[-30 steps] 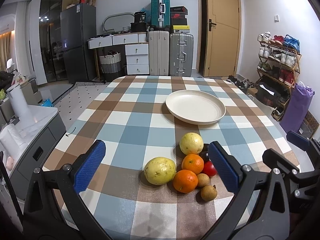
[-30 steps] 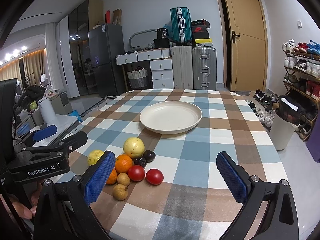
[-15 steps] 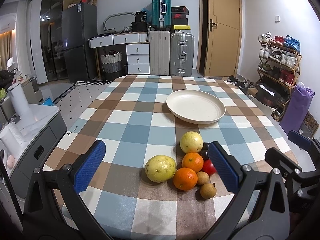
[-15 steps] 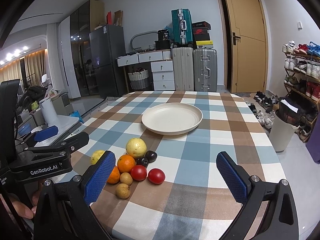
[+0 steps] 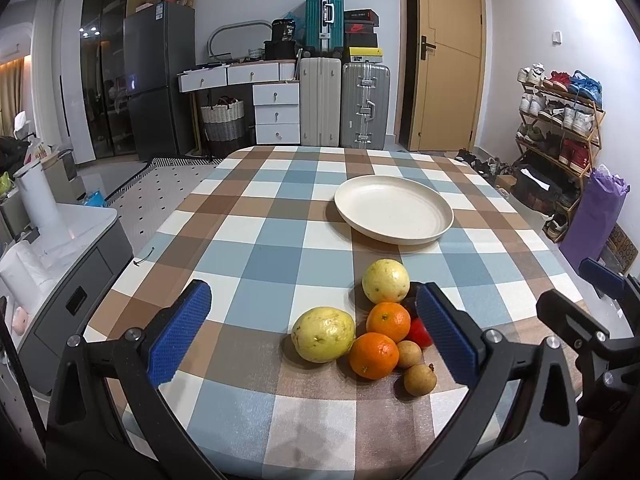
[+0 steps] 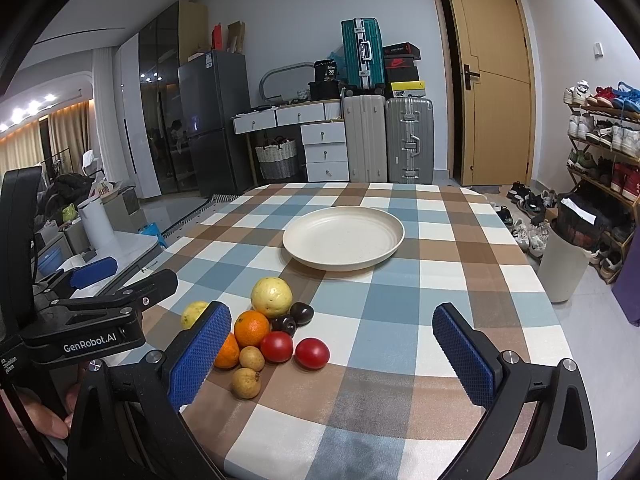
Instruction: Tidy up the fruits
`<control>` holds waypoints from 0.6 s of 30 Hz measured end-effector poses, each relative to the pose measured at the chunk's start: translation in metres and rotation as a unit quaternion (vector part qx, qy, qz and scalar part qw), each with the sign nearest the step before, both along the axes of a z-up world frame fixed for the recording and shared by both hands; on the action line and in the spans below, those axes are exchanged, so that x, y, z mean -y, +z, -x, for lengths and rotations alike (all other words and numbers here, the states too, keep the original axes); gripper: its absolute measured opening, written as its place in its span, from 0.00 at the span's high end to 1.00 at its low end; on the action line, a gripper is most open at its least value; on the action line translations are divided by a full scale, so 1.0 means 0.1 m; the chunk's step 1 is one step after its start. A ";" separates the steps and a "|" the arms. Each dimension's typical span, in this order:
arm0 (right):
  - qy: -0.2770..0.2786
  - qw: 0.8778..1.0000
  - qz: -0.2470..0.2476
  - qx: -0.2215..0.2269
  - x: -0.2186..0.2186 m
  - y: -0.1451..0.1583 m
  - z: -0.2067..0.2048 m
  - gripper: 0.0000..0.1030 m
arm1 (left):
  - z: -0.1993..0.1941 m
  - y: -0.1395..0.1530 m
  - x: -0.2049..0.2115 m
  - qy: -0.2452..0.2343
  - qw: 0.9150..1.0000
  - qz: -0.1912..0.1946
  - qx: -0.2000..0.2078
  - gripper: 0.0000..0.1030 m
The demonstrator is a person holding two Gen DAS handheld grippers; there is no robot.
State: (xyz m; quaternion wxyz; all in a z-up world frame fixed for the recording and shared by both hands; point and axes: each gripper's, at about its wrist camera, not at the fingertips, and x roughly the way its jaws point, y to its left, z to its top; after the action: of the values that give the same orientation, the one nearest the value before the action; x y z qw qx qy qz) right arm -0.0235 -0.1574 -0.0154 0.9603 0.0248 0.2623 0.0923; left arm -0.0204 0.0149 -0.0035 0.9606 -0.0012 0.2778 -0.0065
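While both grippers hang over the near edge of the checked tablecloth, nothing is held yet: the left gripper has its jaws wide apart with air between them, and the right gripper is just as wide. Compared with one second ago, the fruit pile stands a little higher and larger in both views, so it seems both tools have crept slightly forward toward it, and no fruit has moved. In the left view the near yellow guava lies between the jaws, nearer the right pad, with the front orange touching it and the second guava beyond. In the right view two red tomatoes sit between the jaws, closer to the left pad, next to dark plums and small brown longans. The cream plate is well beyond both jaw openings and carries nothing, so I judge the sorting has not started and a first grasp is only being lined up
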 end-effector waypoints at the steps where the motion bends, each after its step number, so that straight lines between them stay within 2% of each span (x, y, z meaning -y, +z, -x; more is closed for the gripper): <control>1: 0.000 1.000 0.000 0.000 0.00 0.01 0.01 0.00 | 0.01 0.00 -0.01 0.001 1.000 0.000 -0.001 0.01; 10: 0.002 1.000 0.000 -0.002 -0.02 0.01 0.01 0.00 | 0.01 -0.03 -0.04 0.001 1.000 0.004 -0.008 0.01; 18: 0.005 1.000 -0.005 -0.011 -0.02 -0.06 -0.09 0.00 | -0.15 -0.14 -0.09 -0.001 1.000 0.012 -0.025 0.01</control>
State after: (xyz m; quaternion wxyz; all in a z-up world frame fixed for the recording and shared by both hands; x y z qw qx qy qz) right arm -0.0145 -0.1557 -0.0215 0.9567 0.0293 0.2725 0.0976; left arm -0.0049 0.0243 -0.0179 0.9533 -0.0130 0.3016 -0.0109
